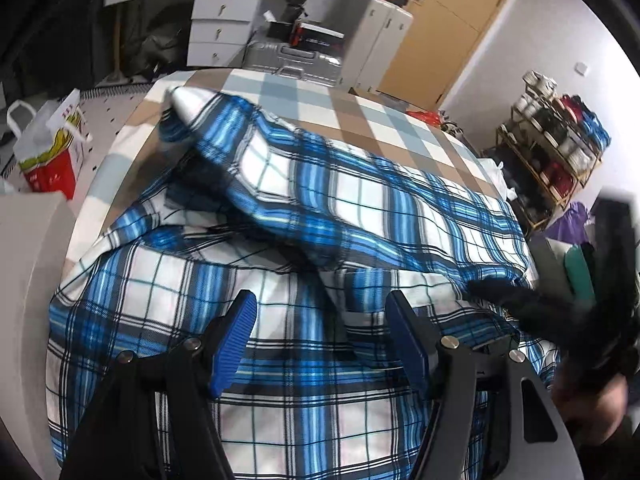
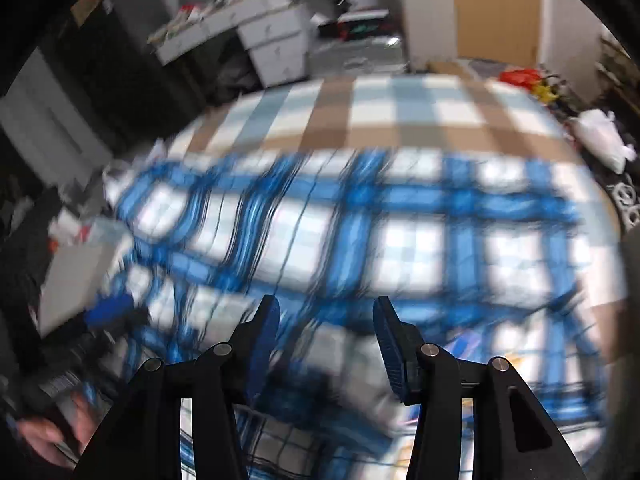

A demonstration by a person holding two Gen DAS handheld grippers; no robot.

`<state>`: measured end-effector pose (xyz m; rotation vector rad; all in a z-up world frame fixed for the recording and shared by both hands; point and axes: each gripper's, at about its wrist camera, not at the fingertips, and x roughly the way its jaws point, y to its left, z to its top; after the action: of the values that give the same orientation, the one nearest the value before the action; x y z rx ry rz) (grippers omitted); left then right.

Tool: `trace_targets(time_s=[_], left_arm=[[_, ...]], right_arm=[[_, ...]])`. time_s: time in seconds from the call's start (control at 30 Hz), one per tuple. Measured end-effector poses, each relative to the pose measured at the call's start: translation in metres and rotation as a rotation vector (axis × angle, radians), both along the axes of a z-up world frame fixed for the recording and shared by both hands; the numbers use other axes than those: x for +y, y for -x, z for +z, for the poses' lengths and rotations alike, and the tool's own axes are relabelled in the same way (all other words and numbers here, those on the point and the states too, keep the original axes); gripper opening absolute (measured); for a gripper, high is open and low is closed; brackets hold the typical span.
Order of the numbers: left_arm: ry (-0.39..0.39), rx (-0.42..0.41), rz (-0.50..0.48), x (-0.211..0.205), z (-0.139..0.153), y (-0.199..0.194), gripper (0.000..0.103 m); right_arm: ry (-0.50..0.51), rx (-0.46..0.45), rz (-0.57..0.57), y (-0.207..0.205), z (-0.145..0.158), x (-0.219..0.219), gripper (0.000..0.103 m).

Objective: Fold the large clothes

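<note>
A large blue and white plaid shirt [image 1: 304, 216] lies rumpled on a bed with a brown, pale blue and white check cover [image 1: 360, 112]. One sleeve is folded across the body. My left gripper [image 1: 320, 298] hovers over the near part of the shirt, open, with nothing between its blue pads [image 1: 236, 340]. In the blurred right wrist view, my right gripper [image 2: 326, 304] stands with jaws apart above the shirt [image 2: 360, 232], and no cloth is pinched. The right gripper [image 1: 520, 304] also appears as a dark blur at the shirt's right edge. The left gripper [image 2: 108, 312] shows at the left.
Beyond the bed stand white drawers [image 1: 216, 24], a silver suitcase [image 1: 296, 60], a white cabinet [image 1: 380, 40] and a brown door [image 1: 452, 20]. A rack of items [image 1: 556, 148] is on the right. A red and white bag [image 1: 52, 152] sits on the floor at left.
</note>
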<state>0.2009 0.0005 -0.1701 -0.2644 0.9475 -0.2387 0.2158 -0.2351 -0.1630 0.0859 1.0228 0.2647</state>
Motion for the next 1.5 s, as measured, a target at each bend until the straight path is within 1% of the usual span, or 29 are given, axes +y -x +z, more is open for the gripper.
trace_targets(time_s=[0.07,0.1,0.13,0.17,0.2,0.27,0.33,0.37,0.43,0.47,0.5,0.53,0.57,0.6,0.63,0.73,0.87,0.93,1.0,1.03,1.1,1.2,1.27,1.33,1.37,1.4,1.43,1.47,1.5], left_arm=[[0.007,0.007,0.007,0.003,-0.001,0.002,0.062],[0.011,0.012,0.005,0.002,-0.002,0.003,0.062],[0.021,0.014,-0.005,0.001,-0.002,0.004,0.062],[0.030,0.013,-0.020,-0.001,0.000,0.003,0.062],[0.030,0.002,-0.047,-0.006,0.002,0.002,0.062],[-0.006,-0.041,-0.069,-0.018,0.008,0.002,0.062],[-0.036,-0.086,-0.114,-0.035,0.015,0.004,0.062],[-0.041,-0.090,-0.128,-0.038,0.015,0.003,0.062],[-0.060,-0.090,-0.164,-0.054,0.013,0.000,0.062],[-0.074,-0.093,-0.179,-0.059,0.011,-0.002,0.062],[-0.096,-0.099,-0.193,-0.065,0.007,-0.005,0.062],[-0.118,-0.091,-0.210,-0.072,0.001,-0.010,0.062],[-0.128,-0.067,-0.220,-0.074,-0.006,-0.018,0.062],[-0.136,-0.047,-0.223,-0.074,-0.010,-0.022,0.062],[-0.152,-0.017,-0.225,-0.077,-0.019,-0.027,0.062],[-0.211,0.073,-0.211,-0.078,-0.038,-0.038,0.061],[-0.279,0.065,-0.214,-0.082,-0.036,-0.030,0.062],[-0.315,0.054,-0.224,-0.083,-0.035,-0.022,0.062],[-0.322,0.043,-0.230,-0.080,-0.030,-0.014,0.062],[-0.316,0.035,-0.233,-0.077,-0.027,-0.011,0.062],[-0.296,0.014,-0.235,-0.068,-0.018,-0.005,0.062],[-0.255,-0.055,-0.171,-0.039,0.005,0.010,0.062],[-0.218,-0.125,-0.065,-0.007,0.025,0.020,0.062],[-0.186,-0.176,0.087,0.034,0.041,0.018,0.062],[-0.181,-0.180,0.146,0.050,0.044,0.012,0.067],[-0.191,-0.171,0.210,0.067,0.047,0.003,0.072],[-0.221,-0.156,0.263,0.082,0.051,-0.008,0.072],[-0.266,-0.139,0.278,0.086,0.051,-0.018,0.072],[-0.340,-0.117,0.280,0.088,0.052,-0.031,0.072]], right_arm=[[0.100,0.027,0.002,0.002,-0.028,0.015,0.040],[0.134,0.038,0.003,0.004,-0.038,0.017,0.034],[0.158,0.037,0.005,0.005,-0.043,0.019,0.034],[0.179,-0.016,0.013,0.012,-0.043,0.020,0.032],[0.197,-0.022,0.016,0.019,-0.044,0.018,0.032],[0.137,-0.026,0.008,0.028,-0.045,0.012,0.036],[0.007,-0.029,-0.007,0.034,-0.039,-0.001,0.035],[-0.034,-0.045,-0.032,0.035,-0.031,-0.010,0.035],[-0.095,-0.128,-0.102,0.041,-0.016,-0.031,0.035],[-0.115,-0.163,-0.126,0.043,-0.009,-0.038,0.041],[-0.135,-0.210,-0.164,0.046,-0.003,-0.049,0.052],[-0.138,-0.236,-0.194,0.047,-0.001,-0.056,0.058],[-0.136,-0.271,-0.242,0.048,0.002,-0.065,0.067],[-0.135,-0.295,-0.289,0.051,0.003,-0.072,0.071],[-0.136,-0.296,-0.324,0.049,0.001,-0.081,0.071],[-0.117,-0.252,-0.325,0.041,-0.003,-0.089,0.071],[-0.034,-0.164,-0.294,0.026,-0.017,-0.082,0.071],[-0.024,-0.121,-0.288,0.023,-0.024,-0.080,0.071],[-0.022,-0.063,-0.288,0.018,-0.034,-0.080,0.071],[-0.014,-0.004,-0.282,0.016,-0.043,-0.079,0.071],[0.026,-0.040,-0.262,0.021,-0.041,-0.077,0.071],[0.028,-0.033,-0.249,0.027,-0.042,-0.075,0.071],[-0.014,-0.042,-0.257,0.034,-0.038,-0.079,0.071],[-0.033,-0.063,-0.267,0.042,-0.033,-0.081,0.071],[-0.037,-0.070,-0.267,0.046,-0.031,-0.081,0.071],[-0.041,-0.075,-0.264,0.049,-0.029,-0.080,0.071],[-0.045,-0.082,-0.261,0.051,-0.028,-0.079,0.071],[-0.046,-0.083,-0.258,0.053,-0.028,-0.078,0.071],[-0.046,-0.081,-0.255,0.055,-0.023,-0.075,0.072]])
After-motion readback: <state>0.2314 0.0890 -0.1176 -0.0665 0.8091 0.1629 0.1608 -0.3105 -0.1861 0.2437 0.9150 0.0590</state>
